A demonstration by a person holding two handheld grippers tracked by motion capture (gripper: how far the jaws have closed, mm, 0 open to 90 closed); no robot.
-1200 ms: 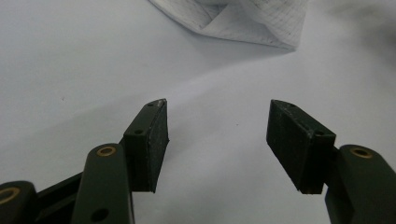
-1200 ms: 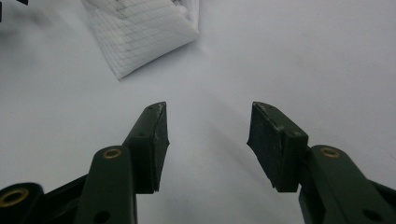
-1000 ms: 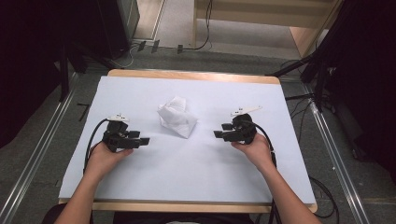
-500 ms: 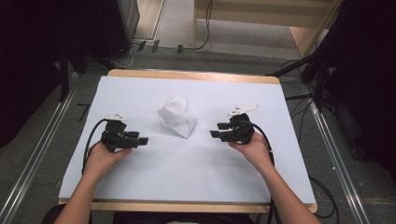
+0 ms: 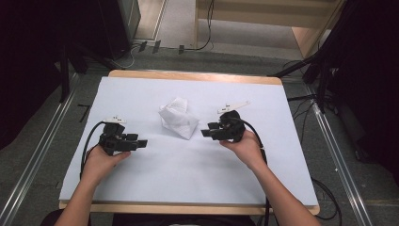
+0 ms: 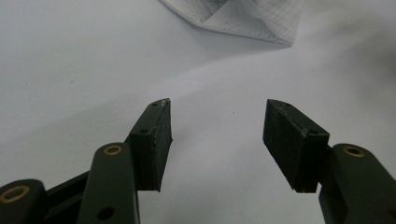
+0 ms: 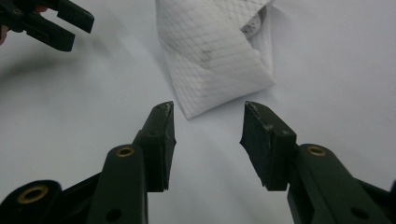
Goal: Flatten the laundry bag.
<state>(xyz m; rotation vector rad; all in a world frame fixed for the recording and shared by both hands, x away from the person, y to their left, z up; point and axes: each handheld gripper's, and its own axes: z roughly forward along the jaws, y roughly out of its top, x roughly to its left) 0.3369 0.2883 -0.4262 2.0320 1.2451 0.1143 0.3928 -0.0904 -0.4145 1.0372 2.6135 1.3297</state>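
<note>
- Since the earlier frame, the right gripper (image 5: 205, 132) has edged closer to the folded white cloth (image 5: 179, 117), its jaws closing somewhat yet apart, nothing between them.
- Its fingertips sit just short of the cloth's near corner (image 7: 189, 113).
- The left gripper (image 5: 141, 142) has hardly shifted; jaws wide apart, empty, cloth well ahead.
- The cloth lies mid-table on the white table cover (image 5: 188, 179).

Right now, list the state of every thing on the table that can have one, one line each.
White cloth: crumpled and loosely folded in a heap on the table, touched by neither tool.
Left tool: jaws open, nothing between them, short of the cloth.
Right tool: jaws open and have just been closing, nothing between them, aimed at the cloth's corner.
</note>
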